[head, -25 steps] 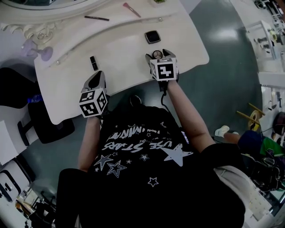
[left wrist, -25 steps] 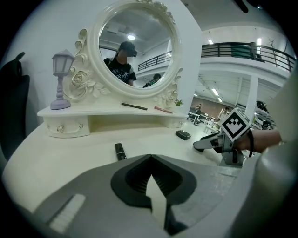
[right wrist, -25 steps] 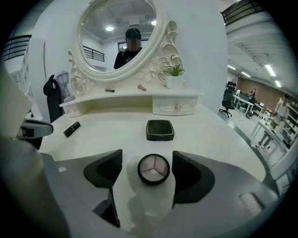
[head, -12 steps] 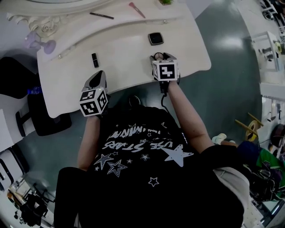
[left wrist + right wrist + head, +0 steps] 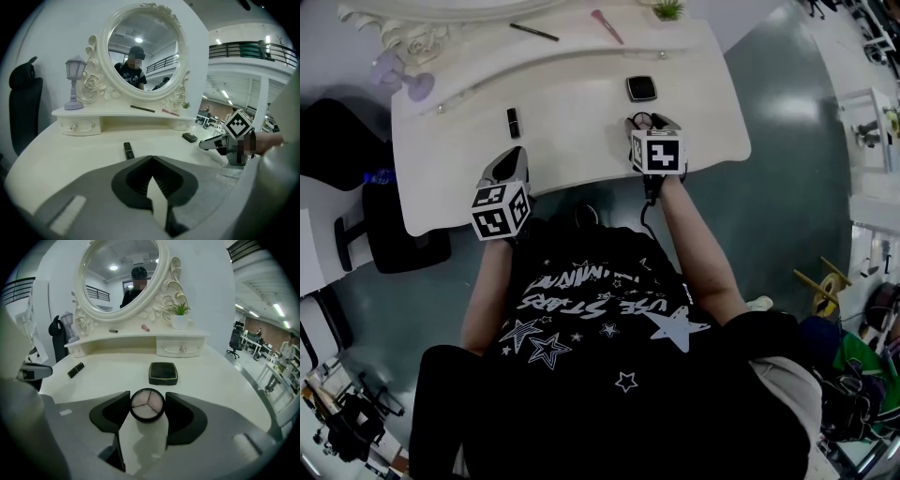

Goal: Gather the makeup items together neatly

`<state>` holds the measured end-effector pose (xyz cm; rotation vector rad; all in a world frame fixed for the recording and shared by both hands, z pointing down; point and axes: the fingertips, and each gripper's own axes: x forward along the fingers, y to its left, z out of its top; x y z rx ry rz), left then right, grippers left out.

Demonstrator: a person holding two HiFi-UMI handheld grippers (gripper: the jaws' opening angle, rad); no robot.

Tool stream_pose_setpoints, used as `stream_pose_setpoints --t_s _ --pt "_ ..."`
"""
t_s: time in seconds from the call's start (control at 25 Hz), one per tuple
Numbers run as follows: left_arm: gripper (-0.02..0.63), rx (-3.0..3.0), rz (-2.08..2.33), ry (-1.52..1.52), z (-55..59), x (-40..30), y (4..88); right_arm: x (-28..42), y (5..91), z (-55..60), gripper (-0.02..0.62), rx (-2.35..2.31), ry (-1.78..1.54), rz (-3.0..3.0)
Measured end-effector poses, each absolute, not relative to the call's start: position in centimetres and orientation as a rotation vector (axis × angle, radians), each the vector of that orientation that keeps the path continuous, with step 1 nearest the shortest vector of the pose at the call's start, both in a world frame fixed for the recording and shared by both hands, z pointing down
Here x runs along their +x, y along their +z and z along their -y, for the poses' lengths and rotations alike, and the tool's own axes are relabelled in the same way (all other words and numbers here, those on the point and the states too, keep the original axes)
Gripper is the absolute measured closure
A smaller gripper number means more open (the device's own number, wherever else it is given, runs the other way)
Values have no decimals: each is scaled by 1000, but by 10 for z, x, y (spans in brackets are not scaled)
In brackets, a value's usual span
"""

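Right claw (image 5: 147,397): its jaws had just been closing, and the pads looked to sit against both sides of the round palette (image 5: 147,406).
Palette's place: flat on the near right of the counter (image 5: 572,141), face up.
Left claw (image 5: 151,158): jaws together, empty, held over the near left edge.
Other items: compact (image 5: 162,372) just beyond the palette; lipstick (image 5: 514,122) further left; pencil (image 5: 534,32) and brush (image 5: 607,26) on the far shelf.
Step in hand: probably securing the palette before moving it.
Grip: the pads needed to stay across the widest part, since a round rim pinched off centre could slip out.
Lift: low and level, only once the hold was firm.
Placement: the compact looked the natural gathering spot, so the palette was best set close beside it, not on top.
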<state>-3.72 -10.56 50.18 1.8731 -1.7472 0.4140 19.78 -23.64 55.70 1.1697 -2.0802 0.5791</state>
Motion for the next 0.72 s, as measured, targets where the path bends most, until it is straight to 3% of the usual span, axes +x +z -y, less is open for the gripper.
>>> stream_pose_setpoints --t_s 0.72 --pt "606 1795 1820 369 81 -132 487 58 524 222 331 986 486 2201"
